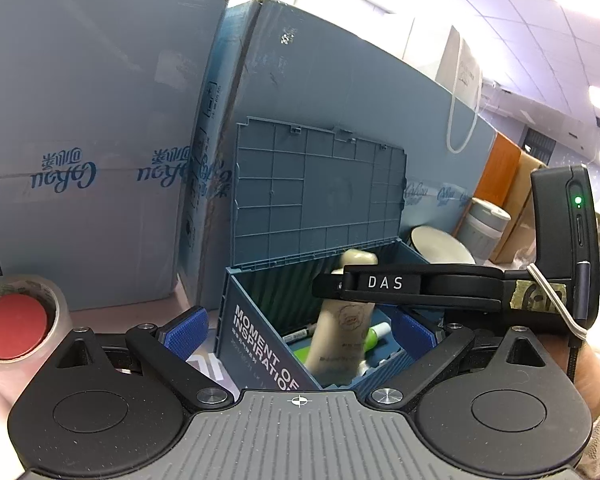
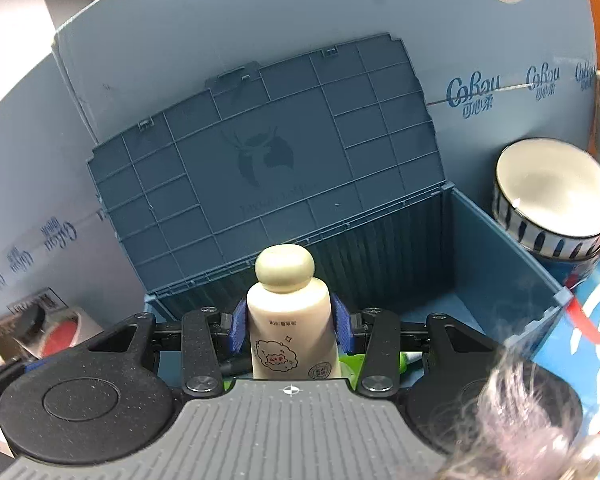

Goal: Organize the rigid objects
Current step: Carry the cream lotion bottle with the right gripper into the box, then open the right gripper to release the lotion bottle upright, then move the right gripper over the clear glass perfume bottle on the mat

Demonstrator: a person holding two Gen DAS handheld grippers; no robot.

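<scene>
Right tool (image 2: 291, 326) clenched on upright cream plastic bottle (image 2: 287, 312), inside open blue plastic storage box (image 2: 504, 256). Left tool (image 1: 300, 332) released. Advise: lower straight, avoid green items, release once seated.

White capitals "DAS" stand on the black arm of the right tool (image 1: 384, 282), which crosses above the open storage box (image 1: 260, 344). The front wall of the storage box bears white capitals "MOMENT OF INSPIRATIO…", cut off at the lower edge, with a smaller illegible line beneath. Behind the box, the blue cartons (image 1: 100, 140) carry the repeated script brand "CoRou" with Chinese characters, printed upside down in the left wrist view and upright to the right of the raised lid (image 2: 268, 168) in the right wrist view. The cream bottle (image 2: 288, 320) shows small print and a cloud emblem, too small to read.
</scene>
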